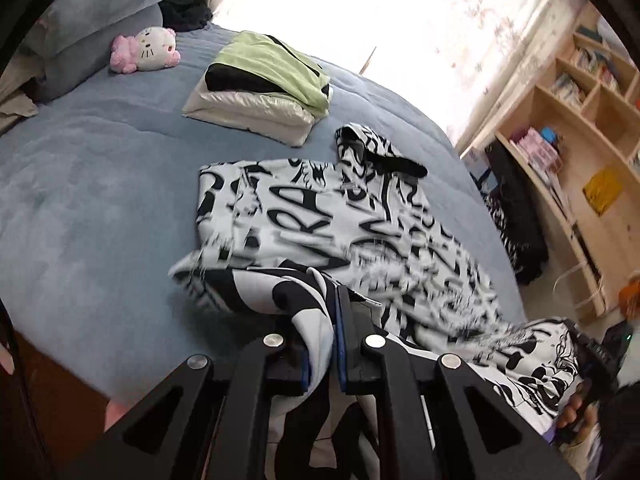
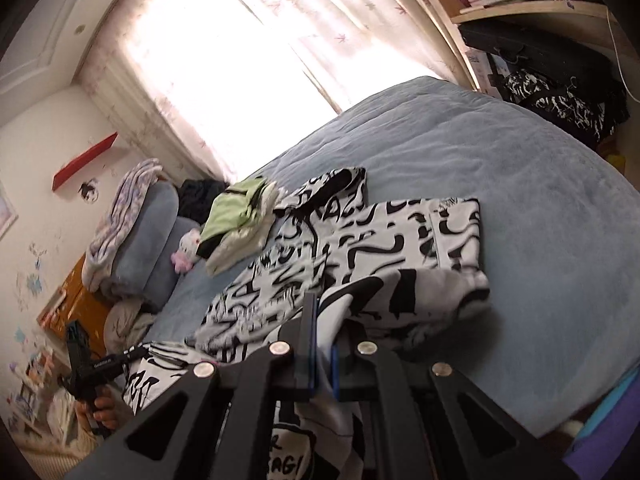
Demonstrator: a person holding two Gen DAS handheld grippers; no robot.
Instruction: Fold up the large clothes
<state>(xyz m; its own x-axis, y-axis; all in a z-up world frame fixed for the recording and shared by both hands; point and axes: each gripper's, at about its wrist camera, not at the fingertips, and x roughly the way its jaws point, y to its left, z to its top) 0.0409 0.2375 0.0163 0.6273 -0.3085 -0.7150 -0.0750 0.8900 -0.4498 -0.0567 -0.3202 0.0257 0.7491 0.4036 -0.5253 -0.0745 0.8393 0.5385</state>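
**Two claws, one hem: how I'd run this fold**

Both claws are clamped on the near edge of the black-and-white printed garment (image 1: 320, 216), one at each corner. The left claw (image 1: 335, 312) has cloth bunched between its blue pads and hanging down under it, and the right claw (image 2: 323, 336) is pinched shut on the other corner the same way. The rest of the garment lies spread on the blue bed (image 1: 100, 200), with a sleeve (image 1: 372, 152) already tucked across the far end. Just behind it is a folded stack (image 1: 260, 84) with a green piece on top, and a pink plush (image 1: 146, 50) sits farther back by the pillows.

Looks to me like the lengthwise fold is starting: near edge goes up and over toward the far edge.

What I'd watch for:

- Keep both corners level and the hem between them taut. There's a sag between the claws right now, and that will land as a crease.
- Carry it high enough that the hanging part clears the layer underneath instead of dragging it along.
- Lay it down edge to edge with the far hem, and stop short of the stack.
- Only let go once the cloth is resting flat, and release both sides together.
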